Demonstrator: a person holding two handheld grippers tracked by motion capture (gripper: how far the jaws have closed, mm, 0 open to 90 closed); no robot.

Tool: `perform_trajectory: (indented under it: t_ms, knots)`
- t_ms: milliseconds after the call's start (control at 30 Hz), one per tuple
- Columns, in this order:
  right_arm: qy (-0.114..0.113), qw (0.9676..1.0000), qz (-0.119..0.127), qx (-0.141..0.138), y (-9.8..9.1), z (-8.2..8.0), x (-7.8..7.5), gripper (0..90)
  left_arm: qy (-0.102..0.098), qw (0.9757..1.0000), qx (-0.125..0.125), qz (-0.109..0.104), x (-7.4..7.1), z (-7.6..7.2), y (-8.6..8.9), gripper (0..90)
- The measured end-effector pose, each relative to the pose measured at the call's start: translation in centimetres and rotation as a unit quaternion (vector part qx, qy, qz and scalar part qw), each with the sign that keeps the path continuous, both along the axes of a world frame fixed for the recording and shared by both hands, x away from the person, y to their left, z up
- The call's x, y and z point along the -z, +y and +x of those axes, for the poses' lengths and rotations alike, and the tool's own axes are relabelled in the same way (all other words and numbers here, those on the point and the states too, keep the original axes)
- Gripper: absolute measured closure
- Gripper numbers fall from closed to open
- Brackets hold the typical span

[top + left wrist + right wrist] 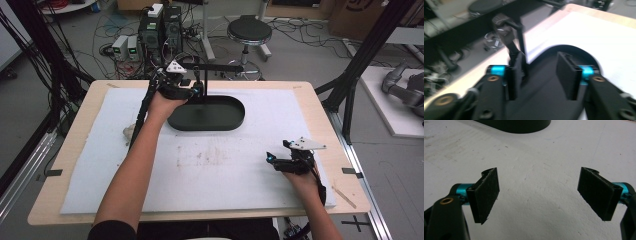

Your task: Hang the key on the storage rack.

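A wooden desk [70, 145] carries a large white foam mat [210, 170] that covers most of its top, with faint brownish stains near the middle. Toward the far side of the mat sits a black oval tray [220, 117], shallow and dark inside. A thin black stand [200, 80] with a horizontal bar rises at the tray's far left rim. The person's left forearm reaches forward from the bottom edge, and the left hand holds the left tongs [198, 90] over the tray's far left end, just beside the stand; in the left gripper view, which is blurred, the left tongs [541, 75] are spread apart above the tray's dark floor with nothing between the pads, and the stand's upright post sits right by the left pad [516, 75]. The right tongs [271, 159] rest low over the mat's near right part, well apart from the tray; in the right gripper view the right tongs [539, 195] are wide apart over bare mat. A small pale crumpled lump [128, 132] lies on the mat beside the left forearm.
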State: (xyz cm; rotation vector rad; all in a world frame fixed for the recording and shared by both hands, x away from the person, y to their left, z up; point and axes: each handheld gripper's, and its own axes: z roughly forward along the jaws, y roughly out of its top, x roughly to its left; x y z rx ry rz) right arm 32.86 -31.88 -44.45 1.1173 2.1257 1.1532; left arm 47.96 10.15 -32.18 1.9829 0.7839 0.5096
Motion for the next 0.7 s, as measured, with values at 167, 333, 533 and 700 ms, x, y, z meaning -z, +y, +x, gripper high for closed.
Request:
perform_trajectory:
  t_ms: [167,333,533,700]
  knots:
    - [0.001,1.0000,0.002,-0.003,0.0,0.1,0.0,18.2,0.006,0.9998,0.019,-0.006,0.7,-2.3,1.1,46.1]
    - [0.001,1.0000,0.004,-0.005,0.0,0.0,-0.1,18.2,0.015,0.9994,0.017,-0.027,1.5,-5.3,3.9,38.6]
    - [-0.002,1.0000,0.007,-0.005,0.1,0.2,-0.1,18.2,0.020,0.9992,0.018,-0.031,3.2,-8.0,6.1,34.3]
    - [-0.003,1.0000,0.004,-0.006,0.5,0.6,-0.2,18.2,0.022,0.9989,0.009,-0.040,4.4,-9.4,7.5,32.1]
